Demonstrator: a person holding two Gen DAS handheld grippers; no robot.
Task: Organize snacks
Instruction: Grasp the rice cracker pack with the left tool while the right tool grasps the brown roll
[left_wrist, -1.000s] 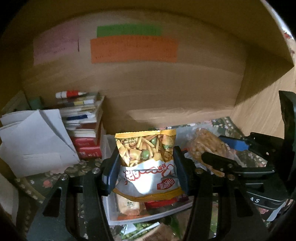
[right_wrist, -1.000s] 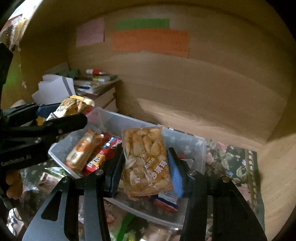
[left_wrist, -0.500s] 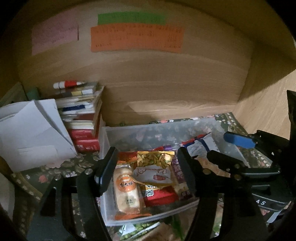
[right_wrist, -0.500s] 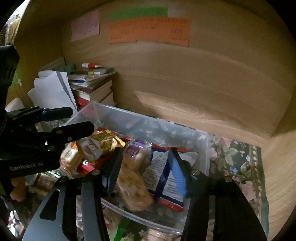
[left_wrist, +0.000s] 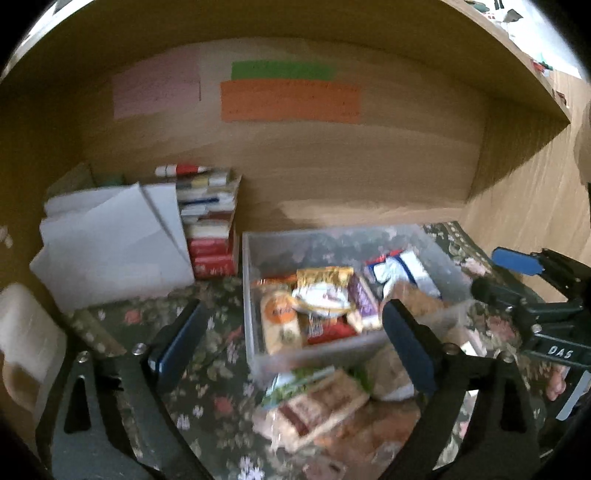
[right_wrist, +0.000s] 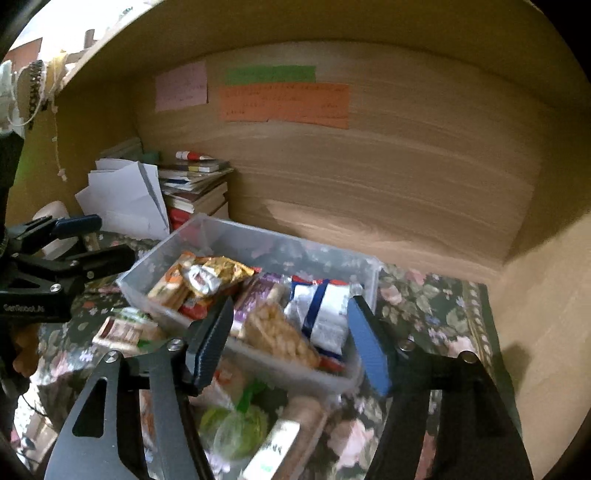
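A clear plastic bin (left_wrist: 255, 354) (right_wrist: 207, 232) stands on the floral cloth and holds several snack packs. Among them are a gold-topped mixed-nut bag (left_wrist: 323, 291) (right_wrist: 216, 271), a rice-cracker pack (right_wrist: 280, 334), an orange cracker pack (left_wrist: 279, 323) and a white-and-blue pack (left_wrist: 402, 271) (right_wrist: 325, 314). My left gripper (left_wrist: 295, 341) is open and empty, in front of the bin. My right gripper (right_wrist: 291, 343) is open and empty, above the bin's near edge. More snack packs (left_wrist: 317, 406) (right_wrist: 236, 428) lie on the cloth in front of the bin.
A stack of books (left_wrist: 208, 221) (right_wrist: 194, 184) and folded white paper (left_wrist: 110, 243) (right_wrist: 125, 199) stand left of the bin. Wooden walls close the back and right side. Coloured notes (left_wrist: 290, 99) are stuck on the back wall.
Both grippers have let go of their packs, the nut bag and the rice-cracker pack, which now lie in the bin. Both grippers have opened wide and pulled back.
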